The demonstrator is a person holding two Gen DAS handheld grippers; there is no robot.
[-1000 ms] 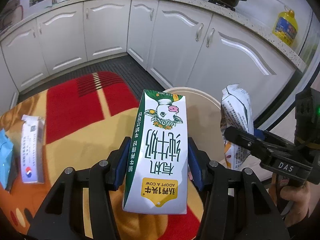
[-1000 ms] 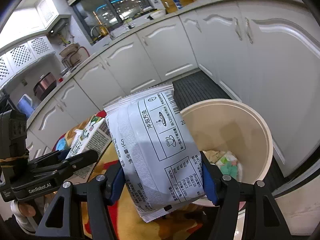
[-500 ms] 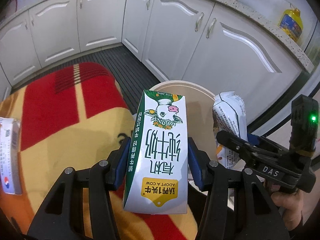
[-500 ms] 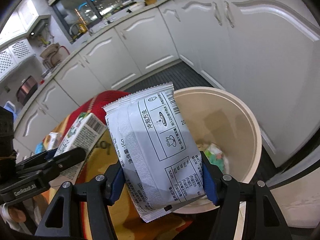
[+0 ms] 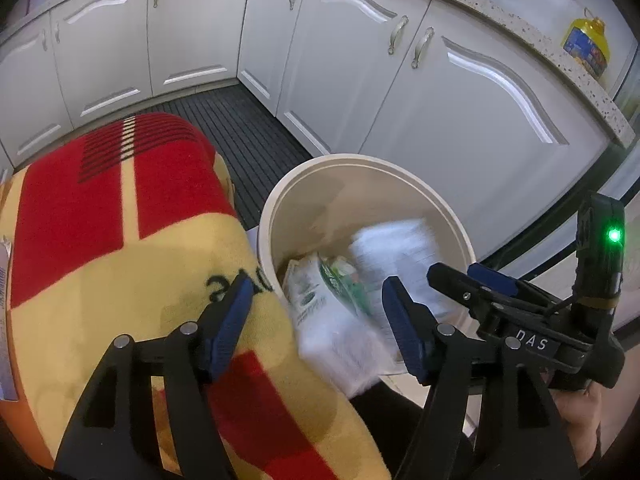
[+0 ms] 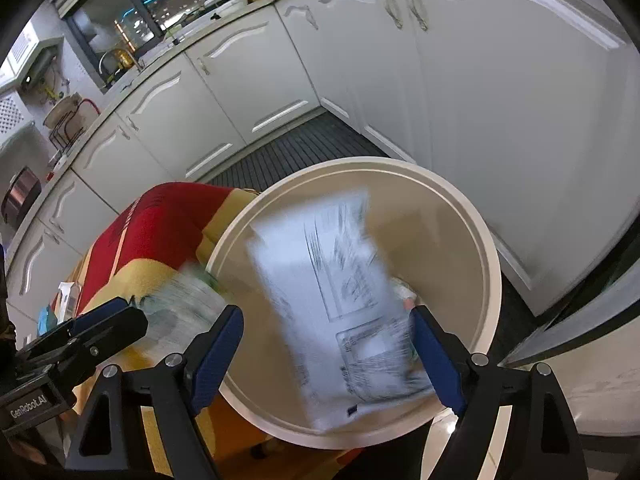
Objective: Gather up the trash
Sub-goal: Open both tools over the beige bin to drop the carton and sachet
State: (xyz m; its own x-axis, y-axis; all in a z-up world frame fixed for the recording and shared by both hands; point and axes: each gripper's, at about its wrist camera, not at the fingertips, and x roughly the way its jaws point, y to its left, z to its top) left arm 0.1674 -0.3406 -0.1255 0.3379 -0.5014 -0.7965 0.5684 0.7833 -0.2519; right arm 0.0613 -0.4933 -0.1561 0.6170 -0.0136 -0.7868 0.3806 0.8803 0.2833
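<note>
A cream round trash bin (image 5: pixel 440 204) (image 6: pixel 480 240) stands on the floor beside the table. My left gripper (image 5: pixel 316 316) is open just above its near rim, and the green-and-white milk carton (image 5: pixel 332 312) falls blurred between the fingers into the bin; it also shows blurred in the right wrist view (image 6: pixel 180 308). My right gripper (image 6: pixel 326 354) is open over the bin, and the white printed packet (image 6: pixel 344 304) drops blurred from it; the packet shows in the left wrist view (image 5: pixel 400 256). Other trash lies at the bin's bottom.
A table under a red and yellow blanket (image 5: pixel 120 240) lies left of the bin. A white box (image 6: pixel 66 300) and a blue item (image 6: pixel 46 318) rest on it. White kitchen cabinets (image 5: pixel 360 60) stand behind, and a dark ribbed mat (image 5: pixel 244 136) covers the floor.
Both grippers moved over the bin and opened. The milk carton and the white packet left the fingers and are falling into the bin.
</note>
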